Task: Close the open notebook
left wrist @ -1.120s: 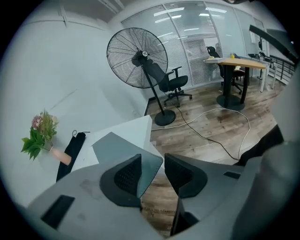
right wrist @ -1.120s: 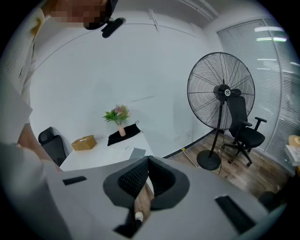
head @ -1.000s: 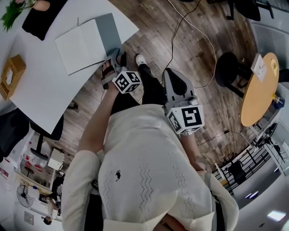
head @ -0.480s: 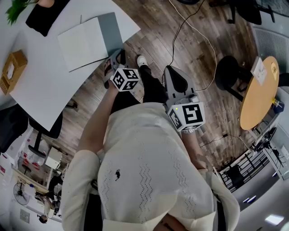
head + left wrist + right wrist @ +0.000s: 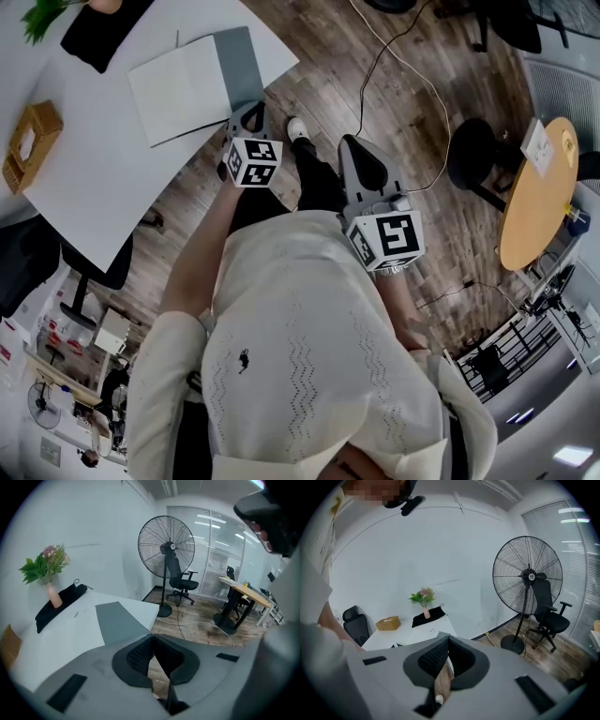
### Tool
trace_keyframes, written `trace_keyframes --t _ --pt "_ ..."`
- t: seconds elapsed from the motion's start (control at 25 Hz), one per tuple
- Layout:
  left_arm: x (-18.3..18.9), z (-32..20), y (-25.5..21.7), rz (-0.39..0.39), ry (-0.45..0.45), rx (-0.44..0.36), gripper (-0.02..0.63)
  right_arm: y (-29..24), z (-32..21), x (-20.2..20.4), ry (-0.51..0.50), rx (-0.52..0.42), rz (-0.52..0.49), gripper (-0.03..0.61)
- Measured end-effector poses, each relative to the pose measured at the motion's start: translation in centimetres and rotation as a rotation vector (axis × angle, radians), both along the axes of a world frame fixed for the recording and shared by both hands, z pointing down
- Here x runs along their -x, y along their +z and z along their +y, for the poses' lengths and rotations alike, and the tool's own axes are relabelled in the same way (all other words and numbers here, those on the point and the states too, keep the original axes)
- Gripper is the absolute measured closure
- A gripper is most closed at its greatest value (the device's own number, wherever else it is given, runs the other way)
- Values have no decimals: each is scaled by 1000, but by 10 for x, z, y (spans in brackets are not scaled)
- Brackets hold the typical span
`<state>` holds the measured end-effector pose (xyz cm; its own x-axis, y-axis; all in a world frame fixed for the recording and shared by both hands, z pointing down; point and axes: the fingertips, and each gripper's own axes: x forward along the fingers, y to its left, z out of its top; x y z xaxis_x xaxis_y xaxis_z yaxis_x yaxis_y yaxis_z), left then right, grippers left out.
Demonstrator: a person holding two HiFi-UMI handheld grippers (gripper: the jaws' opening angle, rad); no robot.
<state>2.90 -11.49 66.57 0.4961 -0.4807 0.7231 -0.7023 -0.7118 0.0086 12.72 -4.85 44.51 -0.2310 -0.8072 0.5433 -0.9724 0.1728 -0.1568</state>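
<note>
Open notebook, white page and grey cover (image 5: 192, 84), lies flat on the white table (image 5: 103, 187), near its edge. Left gripper (image 5: 248, 114) sits just beside the grey cover's near corner; contact unclear. Its jaws have just closed together, nothing between. Right gripper (image 5: 361, 169) is well apart over the floor, jaws together, empty.

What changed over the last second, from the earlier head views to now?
The left gripper rolled at the table edge, and its jaws have just been closing; they are now shut with nothing between them. The notebook stays open on the table, and the right gripper stays put, shut and empty.
</note>
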Motion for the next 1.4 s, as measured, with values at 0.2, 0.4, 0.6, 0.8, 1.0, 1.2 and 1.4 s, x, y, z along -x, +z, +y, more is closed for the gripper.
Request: trace_keyframes --t 0.2,0.4,0.6,0.8,1.0,1.2,1.4 --pt "0 -1 -12 86 -22 36 597 -3 0 10 -3 -8 -1 578" --pt "5 0 -24 132 -20 30 597 -4 -2 22 -2 -18 2 578" --pt "8 0 -37 156 1 9 597 -7 -5 33 -4 -28 7 578" --pt "14 1 -48 179 14 -5 597 -11 -8 45 -3 -41 11 578" --pt "21 1 -62 211 27 -16 597 -14 -11 55 -1 -53 9 578" --pt "31 0 -72 252 36 -8 597 -15 -16 71 -10 -63 6 578" --pt "39 1 -81 271 55 -22 597 -17 -18 87 -14 -75 7 578"
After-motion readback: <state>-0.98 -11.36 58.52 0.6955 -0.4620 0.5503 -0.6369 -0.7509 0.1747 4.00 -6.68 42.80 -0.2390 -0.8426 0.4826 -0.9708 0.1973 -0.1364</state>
